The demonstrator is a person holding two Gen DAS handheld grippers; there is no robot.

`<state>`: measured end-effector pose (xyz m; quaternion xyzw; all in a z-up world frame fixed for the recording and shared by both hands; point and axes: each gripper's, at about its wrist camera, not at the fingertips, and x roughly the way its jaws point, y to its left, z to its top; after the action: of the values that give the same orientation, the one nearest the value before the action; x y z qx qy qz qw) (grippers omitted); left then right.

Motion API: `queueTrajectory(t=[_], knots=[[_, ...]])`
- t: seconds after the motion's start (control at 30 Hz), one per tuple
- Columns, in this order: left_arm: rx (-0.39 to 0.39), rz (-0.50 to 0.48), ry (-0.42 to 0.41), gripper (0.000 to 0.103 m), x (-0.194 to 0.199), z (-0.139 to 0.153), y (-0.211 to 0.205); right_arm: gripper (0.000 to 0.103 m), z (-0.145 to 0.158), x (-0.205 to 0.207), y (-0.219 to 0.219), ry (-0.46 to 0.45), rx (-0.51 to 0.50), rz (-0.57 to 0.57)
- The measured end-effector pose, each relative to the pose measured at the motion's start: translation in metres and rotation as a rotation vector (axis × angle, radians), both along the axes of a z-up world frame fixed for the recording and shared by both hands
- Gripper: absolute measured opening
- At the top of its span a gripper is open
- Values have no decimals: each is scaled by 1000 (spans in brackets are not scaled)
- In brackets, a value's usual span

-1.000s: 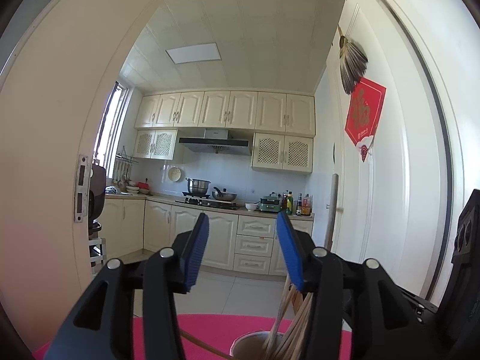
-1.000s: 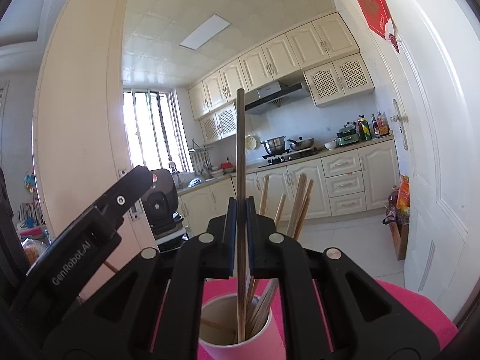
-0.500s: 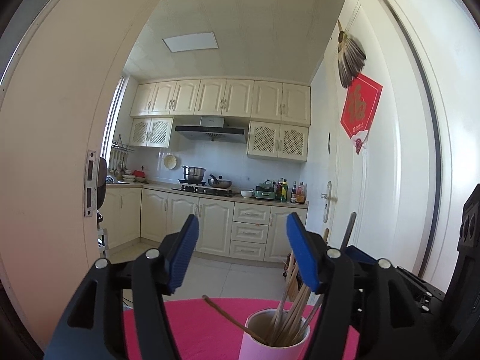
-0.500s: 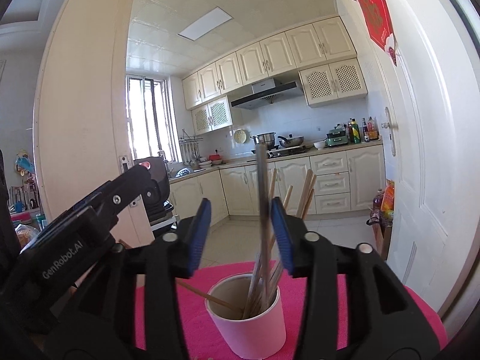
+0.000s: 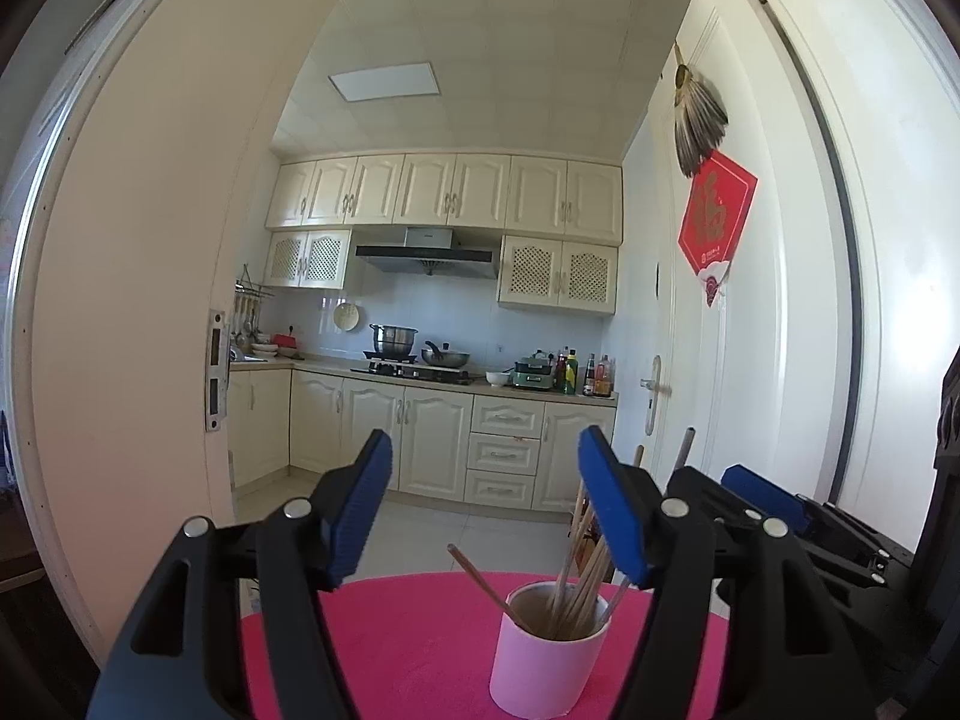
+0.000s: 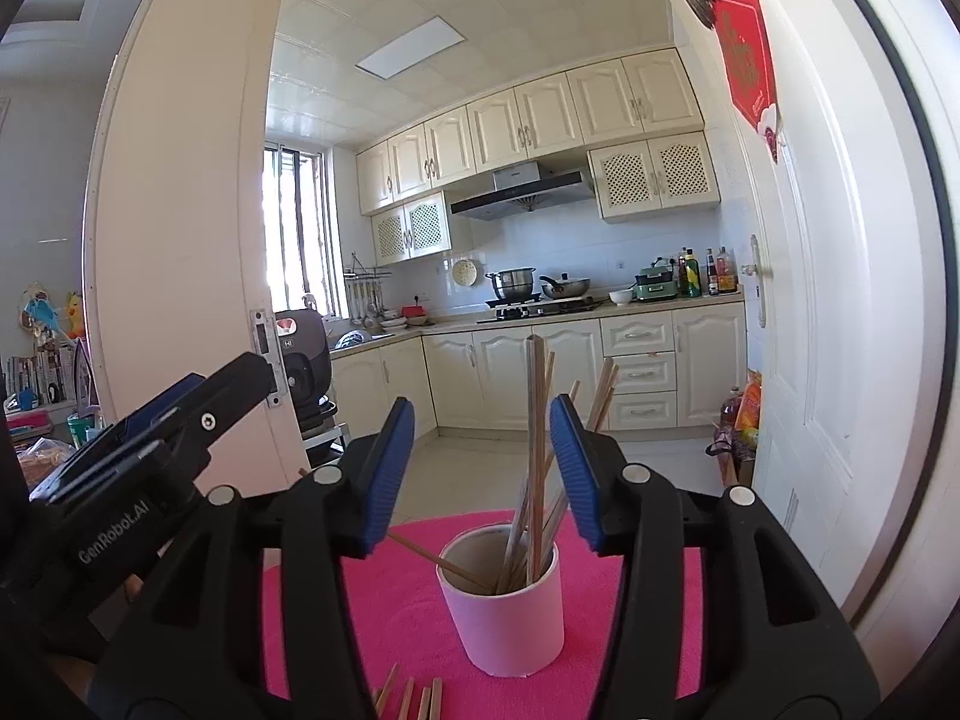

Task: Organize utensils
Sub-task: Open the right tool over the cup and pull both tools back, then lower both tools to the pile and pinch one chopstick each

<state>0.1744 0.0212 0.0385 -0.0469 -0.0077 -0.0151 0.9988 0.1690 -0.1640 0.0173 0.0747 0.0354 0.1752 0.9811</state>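
Holding both tools level over the pink mat (image 6: 414,612), we have the right gripper (image 6: 483,468) parted about halfway, its jaws having just been opening; nothing is pinched between its blue pads (image 6: 390,468), and the tall chopstick that shows between them stands free in the cup behind. That white paper cup (image 6: 510,624) sits upright on the mat just past the fingertips, and the chopsticks in the cup (image 6: 534,480) lean against its rim, most toward the far right, one (image 6: 432,561) slanting out low to the left, because the cup is wide and lets them splay. Our left gripper (image 5: 480,510) is also spread wide and empty, with the cup (image 5: 543,654) seen just to the right of its centre line; it seems held alongside so it can steady the cup if needed. At the near edge of the mat lie more loose chopsticks (image 6: 414,699); only their tips show, so we cannot count them surely. We judge that these remain to be gathered into the cup.
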Motion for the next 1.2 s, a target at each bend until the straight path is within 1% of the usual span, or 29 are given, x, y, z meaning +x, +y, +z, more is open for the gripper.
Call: queueTrajectory(t=[0.1, 0.3, 0.4, 0.5, 0.6, 0.67, 0.73, 0.83, 0.93, 1.0, 1.07, 1.13, 1.2], knots=[[-2, -3, -3, 64, -13, 2, 0, 49, 4, -11, -2, -1, -10, -7], [11, 1, 19, 67, -38, 5, 2, 50, 8, -31, -11, 11, -25, -22], [25, 3, 55, 69, -45, 3, 1, 50, 5, -40, -15, 29, -36, -25], [34, -12, 124, 74, -47, -4, 1, 50, -3, -46, -15, 63, -61, -17], [33, -38, 197, 74, -46, -15, 5, 50, -14, -47, -17, 119, -88, -1], [21, -65, 273, 74, -40, -24, 8, 50, -22, -46, -20, 160, -102, 2], [4, -98, 374, 74, -33, -37, 11, 50, -30, -42, -22, 210, -116, 9], [8, -122, 571, 74, -17, -61, 13, 50, -45, -33, -21, 308, -150, 38], [18, -116, 759, 73, 1, -88, 12, 50, -61, -21, -15, 414, -200, 72], [3, -117, 862, 73, 11, -105, 14, 50, -73, -17, -11, 475, -224, 86], [-21, -114, 926, 73, 17, -115, 16, 50, -83, -12, -7, 535, -251, 100], [-36, -126, 975, 55, 22, -124, 15, 50, -93, -9, -2, 584, -272, 120], [-56, -128, 1025, 51, 27, -132, 15, 50, -98, -7, 2, 622, -293, 137]])
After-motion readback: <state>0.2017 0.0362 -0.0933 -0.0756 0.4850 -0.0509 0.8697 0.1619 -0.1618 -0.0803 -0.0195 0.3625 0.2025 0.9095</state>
